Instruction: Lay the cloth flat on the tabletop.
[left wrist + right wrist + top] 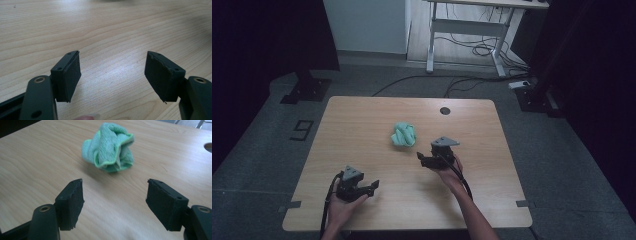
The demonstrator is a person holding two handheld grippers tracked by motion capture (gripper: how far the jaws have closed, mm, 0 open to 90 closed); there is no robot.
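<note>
A crumpled green cloth [404, 134] lies bunched near the middle of the wooden table [362, 125]. My right gripper [421, 159] hovers just right of and nearer than the cloth, pointing left. In the right gripper view the cloth [110, 147] sits a short way beyond my right gripper [115, 200], whose jaws stand wide open with nothing between them. My left gripper [374, 186] is at the near left of the table, far from the cloth. In the left gripper view my left gripper [112, 72] is open over bare wood.
A round cable hole [445, 110] sits near the table's far edge, also at the right edge of the right gripper view as a cable hole [208, 147]. On the floor beyond stand a white desk frame [467, 30], loose cables [482, 50] and black stand bases [307, 90].
</note>
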